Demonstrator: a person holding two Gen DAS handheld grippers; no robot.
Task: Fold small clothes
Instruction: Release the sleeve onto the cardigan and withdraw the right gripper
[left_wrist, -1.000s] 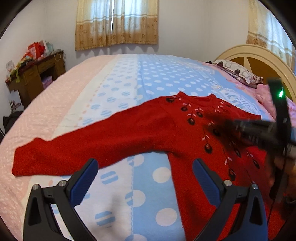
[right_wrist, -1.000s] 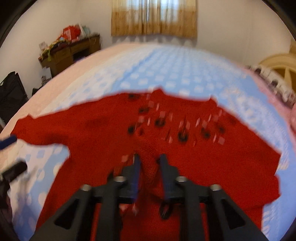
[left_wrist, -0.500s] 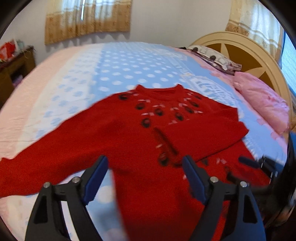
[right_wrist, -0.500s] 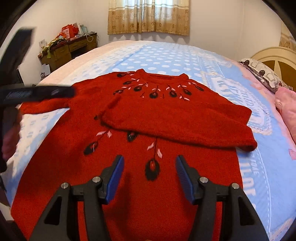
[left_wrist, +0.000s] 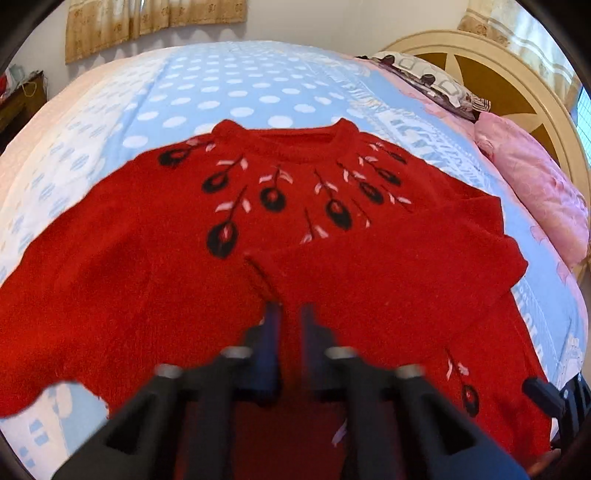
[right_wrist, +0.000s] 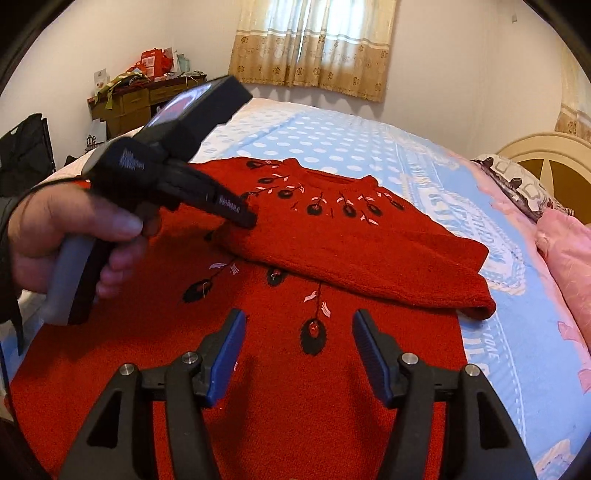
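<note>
A red knitted sweater (left_wrist: 110, 277) (right_wrist: 314, 424) with black and white flower embroidery lies flat on the bed, neck away from me. One sleeve (left_wrist: 388, 280) (right_wrist: 369, 258) is folded across the chest. My left gripper (left_wrist: 290, 308) (right_wrist: 247, 219), held by a hand (right_wrist: 74, 229), is shut with its tips on the sleeve just behind the cuff; I cannot tell whether fabric is pinched. My right gripper (right_wrist: 299, 325) hovers open above the sweater's lower front, nothing between its fingers.
The bed has a blue polka-dot cover (right_wrist: 332, 140). A pink pillow (left_wrist: 535, 192) and a cream headboard (left_wrist: 480, 55) stand at the right. A cluttered wooden desk (right_wrist: 129, 103) sits beyond the bed at the left, under a curtained window.
My left gripper swung from the spread-out sleeve over to the folded sleeve's cuff and went from wide open to shut. My right gripper let go of the sweater, opened and drew back.
</note>
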